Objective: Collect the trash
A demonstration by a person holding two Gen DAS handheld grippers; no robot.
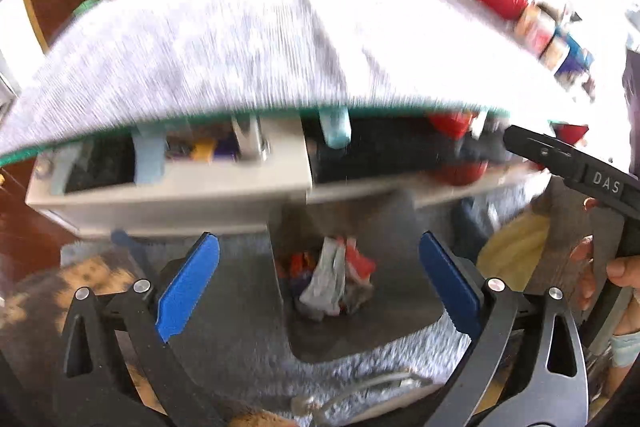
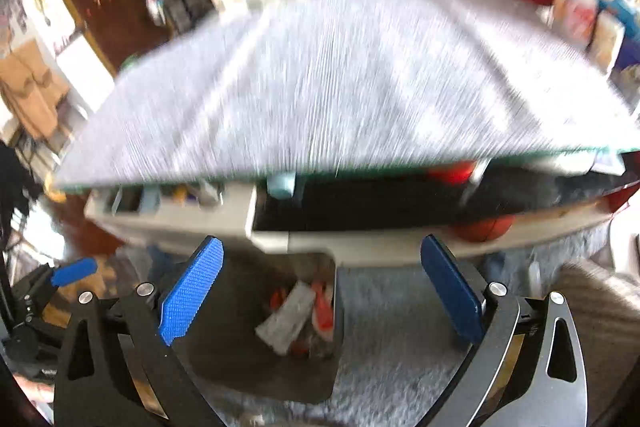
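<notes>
Crumpled trash (image 1: 338, 277), silver-grey and red-orange wrappers, lying in dark rectangular bin (image 1: 360, 339) on grey shaggy rug (image 1: 400, 359). Left gripper (image 1: 319, 285) and right gripper (image 2: 322, 293) hanging above, jaws gaping wide, blue textured pads gripping nothing. Grey-topped table (image 1: 240, 47) beyond, blurred.

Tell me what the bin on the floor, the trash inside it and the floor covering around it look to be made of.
Bin: likely hard plastic, dark grey and matte, with smooth flat walls; blur leaves it open.
Trash: seemingly crumpled foil or plastic wrappers, silver-grey and red, creased and slightly shiny.
Floor covering: probably a pile rug, grey with a fuzzy, tufted surface.
</notes>
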